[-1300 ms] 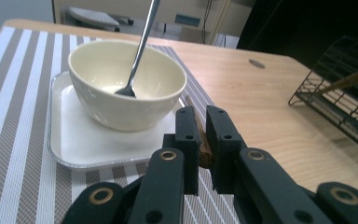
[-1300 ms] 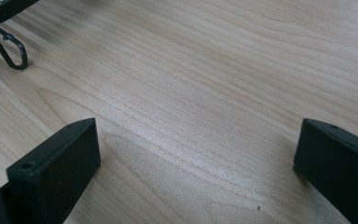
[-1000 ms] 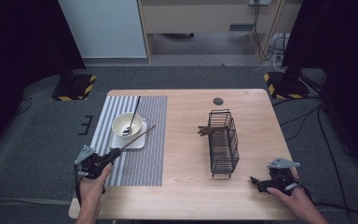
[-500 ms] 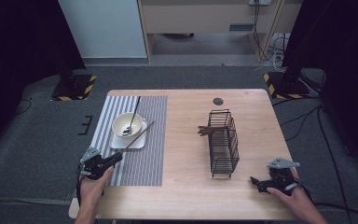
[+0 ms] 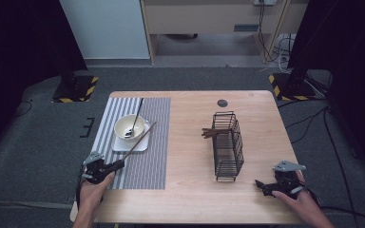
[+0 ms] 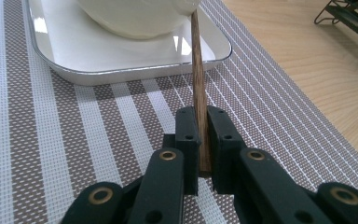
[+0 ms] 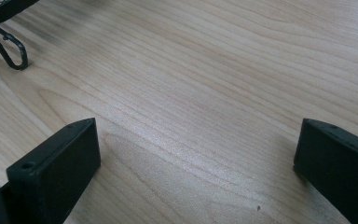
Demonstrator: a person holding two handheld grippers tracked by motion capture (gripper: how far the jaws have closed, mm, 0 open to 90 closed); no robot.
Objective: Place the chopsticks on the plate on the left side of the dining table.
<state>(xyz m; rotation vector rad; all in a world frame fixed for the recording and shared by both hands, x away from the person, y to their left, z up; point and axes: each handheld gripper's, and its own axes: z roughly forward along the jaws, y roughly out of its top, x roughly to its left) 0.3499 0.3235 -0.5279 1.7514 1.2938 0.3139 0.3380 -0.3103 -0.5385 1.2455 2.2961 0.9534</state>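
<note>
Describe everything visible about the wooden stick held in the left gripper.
The stick is thin, straight, dark brown wood with visible grain, like a single chopstick. Its near end is clamped between the black jaws of the left gripper, over the striped placemat. From there it slants up and away across the white square plate, its far end passing the rim of the cream bowl. Whether it touches the bowl cannot be told.

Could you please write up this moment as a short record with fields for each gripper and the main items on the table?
left gripper: shut on chopstick, over the striped placemat
right gripper: open, empty, low over the table
bowl: white, on a white square plate, spoon inside
wire basket: right of placemat, brown sticks poking out
</note>
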